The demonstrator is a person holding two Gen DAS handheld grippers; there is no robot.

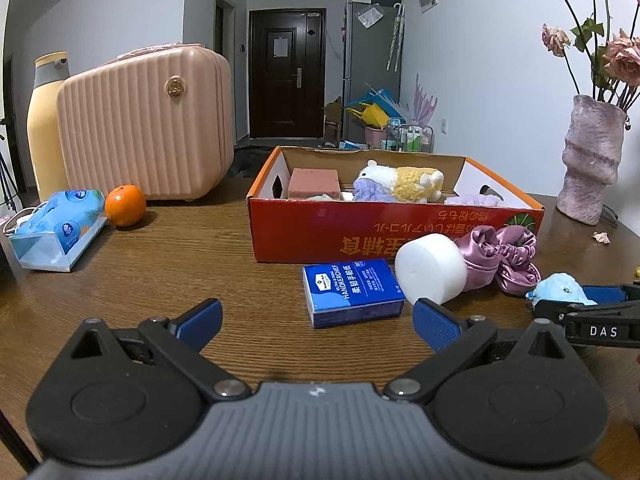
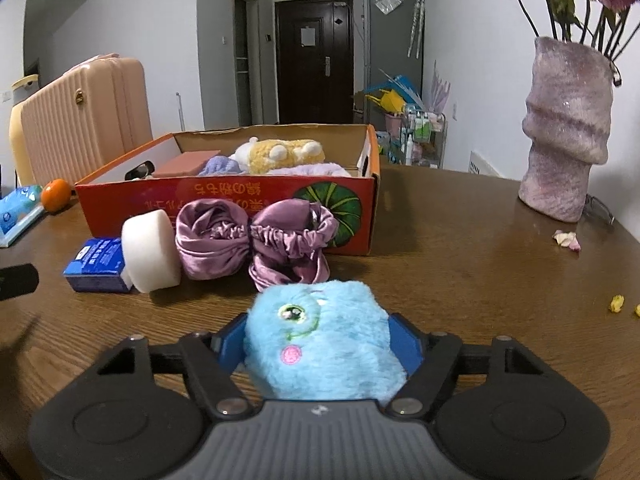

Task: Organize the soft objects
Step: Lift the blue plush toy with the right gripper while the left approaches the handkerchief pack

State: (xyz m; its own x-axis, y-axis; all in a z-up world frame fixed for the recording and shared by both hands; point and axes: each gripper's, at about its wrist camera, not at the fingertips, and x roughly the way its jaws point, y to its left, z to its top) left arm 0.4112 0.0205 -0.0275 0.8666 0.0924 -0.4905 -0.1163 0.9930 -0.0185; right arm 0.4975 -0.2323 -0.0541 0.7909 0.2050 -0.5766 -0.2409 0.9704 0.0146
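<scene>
The blue plush toy [image 2: 320,344] is pinched between the pads of the right gripper [image 2: 320,346], just above the wooden table [image 2: 460,280], near the red cardboard box [image 2: 224,196]. The left gripper [image 1: 316,320] is held spread wide with nothing between its fingers

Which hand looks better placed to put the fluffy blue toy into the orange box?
The right. Its gripper already has the fluffy blue plush toy between its pads, facing the orange cardboard box. The left gripper is open and empty.

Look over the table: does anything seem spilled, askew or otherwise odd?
Yes. Fallen petals lie on the table beside the vase of wilting flowers, with yellow scraps nearer. The red box's print is upside down.
</scene>
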